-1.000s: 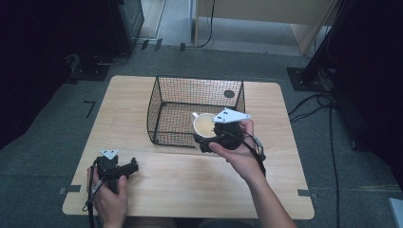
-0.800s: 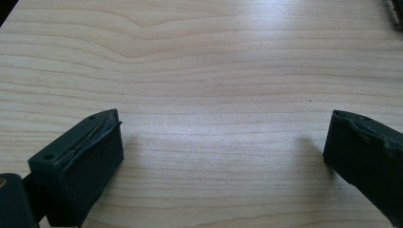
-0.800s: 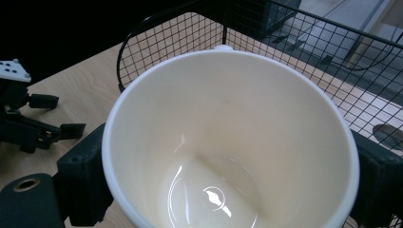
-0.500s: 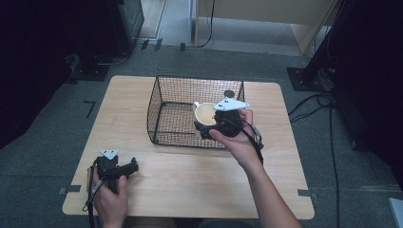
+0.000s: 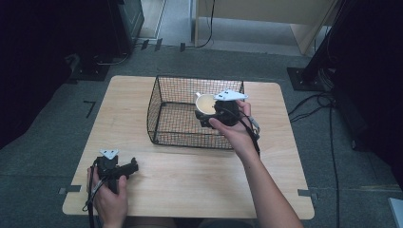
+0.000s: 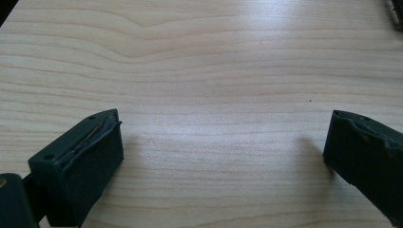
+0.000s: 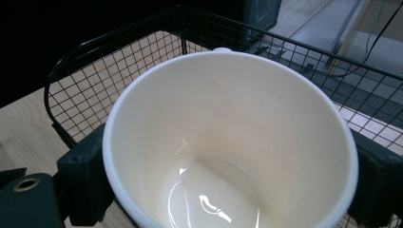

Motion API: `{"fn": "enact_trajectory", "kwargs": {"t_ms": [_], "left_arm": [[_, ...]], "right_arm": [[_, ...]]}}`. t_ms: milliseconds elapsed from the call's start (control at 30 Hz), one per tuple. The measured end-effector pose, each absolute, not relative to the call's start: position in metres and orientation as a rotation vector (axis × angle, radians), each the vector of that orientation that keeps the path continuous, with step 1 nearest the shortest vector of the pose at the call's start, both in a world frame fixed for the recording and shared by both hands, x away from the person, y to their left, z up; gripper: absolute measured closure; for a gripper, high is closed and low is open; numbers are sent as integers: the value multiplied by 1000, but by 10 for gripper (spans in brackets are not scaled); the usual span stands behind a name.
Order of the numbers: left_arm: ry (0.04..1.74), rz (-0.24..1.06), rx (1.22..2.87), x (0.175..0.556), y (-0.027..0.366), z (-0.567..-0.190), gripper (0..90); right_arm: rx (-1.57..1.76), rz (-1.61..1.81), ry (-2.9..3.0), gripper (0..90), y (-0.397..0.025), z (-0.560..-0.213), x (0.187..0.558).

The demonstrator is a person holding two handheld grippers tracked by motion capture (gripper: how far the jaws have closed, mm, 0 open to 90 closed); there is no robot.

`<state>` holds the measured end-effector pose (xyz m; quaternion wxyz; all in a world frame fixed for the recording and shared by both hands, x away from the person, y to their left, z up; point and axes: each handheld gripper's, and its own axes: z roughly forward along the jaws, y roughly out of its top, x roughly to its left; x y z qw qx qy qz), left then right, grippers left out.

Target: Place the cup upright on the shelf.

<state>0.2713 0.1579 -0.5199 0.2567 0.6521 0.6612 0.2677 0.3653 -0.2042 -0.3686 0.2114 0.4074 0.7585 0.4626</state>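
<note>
Mug (image 5: 206, 103) is now up over the basket (image 5: 164, 130), near its right-hand wall, held just above/inside the rim line. A sec ago it sat lower, toward the basket's near right corner; since then the R hand has carried it up and farther over the wire. So the work looks to be in the placing phase: mug into basket, lowering not yet done.

L to R:
- L gripper (image 5: 132, 166) rests on the table (image 5: 190, 190) near the front-left corner, same spot as before. Jaws stand wide apart w/ nothing but bare wood between them in the left gripper view, so it's idle.
- Basket mid-table, unmoved; can't tell if anything else is inside.
- R gripper (image 5: 205, 118) clamps the mug by its sides: right gripper view has a black jaw pressed on each flank of the cup (image 7: 228, 142), mouth up, empty, only slightly tilted.

Next prob calls for a straight drop to the basket floor, watching the right wall, then release.
</note>
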Motion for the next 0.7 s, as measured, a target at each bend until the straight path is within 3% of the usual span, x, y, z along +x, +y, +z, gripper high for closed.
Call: {"fn": "enact_trajectory", "kwargs": {"t_ms": [700], "left_arm": [[1794, 724, 1773, 271, 158, -520, 0]], "right_arm": [[1031, 1259, 2180, 95, -194, -384, 416]]}}
